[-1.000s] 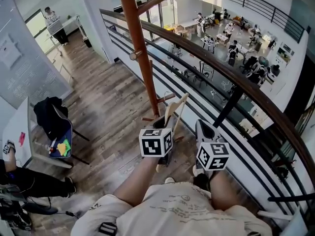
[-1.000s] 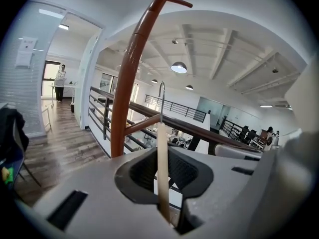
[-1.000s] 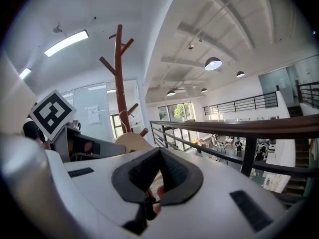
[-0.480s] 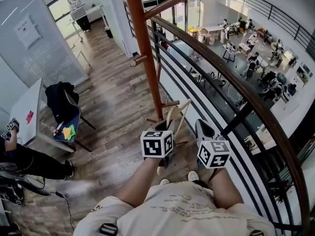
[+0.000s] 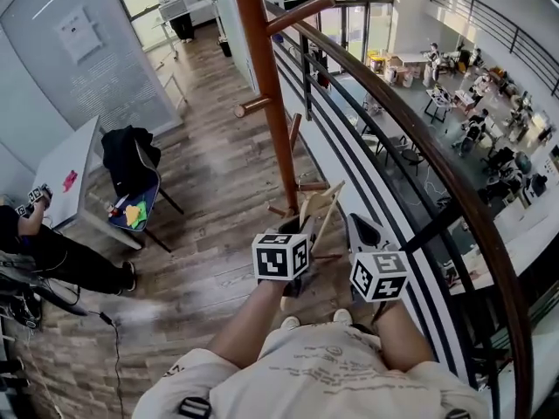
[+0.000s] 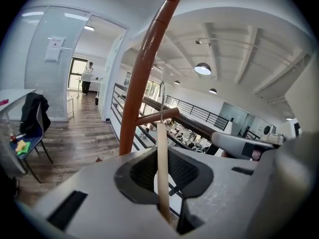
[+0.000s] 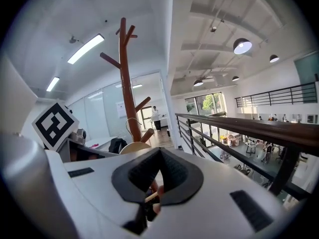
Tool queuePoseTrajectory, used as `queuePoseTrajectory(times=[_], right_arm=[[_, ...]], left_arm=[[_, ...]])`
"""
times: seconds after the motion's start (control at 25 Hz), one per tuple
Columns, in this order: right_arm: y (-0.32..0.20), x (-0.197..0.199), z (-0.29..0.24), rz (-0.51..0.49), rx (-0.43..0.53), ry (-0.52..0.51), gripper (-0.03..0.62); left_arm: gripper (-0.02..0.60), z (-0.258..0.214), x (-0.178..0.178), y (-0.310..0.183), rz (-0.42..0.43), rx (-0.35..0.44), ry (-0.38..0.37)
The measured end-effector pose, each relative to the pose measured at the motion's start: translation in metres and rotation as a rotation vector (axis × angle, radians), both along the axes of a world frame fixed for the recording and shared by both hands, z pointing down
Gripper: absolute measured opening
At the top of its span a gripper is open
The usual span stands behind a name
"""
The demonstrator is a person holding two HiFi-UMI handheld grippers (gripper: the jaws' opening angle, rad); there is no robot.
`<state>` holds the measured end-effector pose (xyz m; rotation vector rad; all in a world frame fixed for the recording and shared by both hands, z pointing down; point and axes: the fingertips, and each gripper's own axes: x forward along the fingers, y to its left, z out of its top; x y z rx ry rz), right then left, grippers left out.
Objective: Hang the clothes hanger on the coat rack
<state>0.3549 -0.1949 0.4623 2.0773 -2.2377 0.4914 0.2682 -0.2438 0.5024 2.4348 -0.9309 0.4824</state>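
Pale wood of the clothes hanger (image 6: pixel 161 138) stands edge-on between the dark ribbed fingers (image 6: pixel 188 172) of the left gripper (image 6: pixel 163 166), which are clenched on it. Its thin metal hook (image 6: pixel 162 101) rises straight up from the wood toward the centre of the left gripper view. The right gripper (image 7: pixel 159 156) has its fingers (image 7: pixel 177 176) pressed together at the tips with nothing clamped between them; a sliver of pale wood shows through the small gap lower down.

In the head view the two grippers sit side by side at lower centre. The hanger leans up and to the right from the left one, apart from the right one.

Just beyond the hanger stands the coat rack (image 5: pixel 271 94), a reddish-brown pole with short angled pegs, running up to the top of the frame. The hook is not on any peg.

A dark wooden railing (image 5: pixel 419 147) sweeps down the right side. A chair with a black jacket (image 5: pixel 131 155) stands on the wood floor (image 5: pixel 210 190) at the left.
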Motion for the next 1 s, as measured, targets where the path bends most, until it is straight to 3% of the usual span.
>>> queuePoseTrajectory(times=[0.32,1.0], right_arm=[[-0.012,0.012,0.005,-0.055,-0.003,-0.01,0.0],[-0.033,0.02,0.02,-0.146,-0.024,-0.026,0.0]], left_arm=[[0.058,0.008,0.005,-0.011,-0.046,-0.027,0.03],[0.058,0.037,0.008,-0.022,-0.119,-0.055,-0.027]])
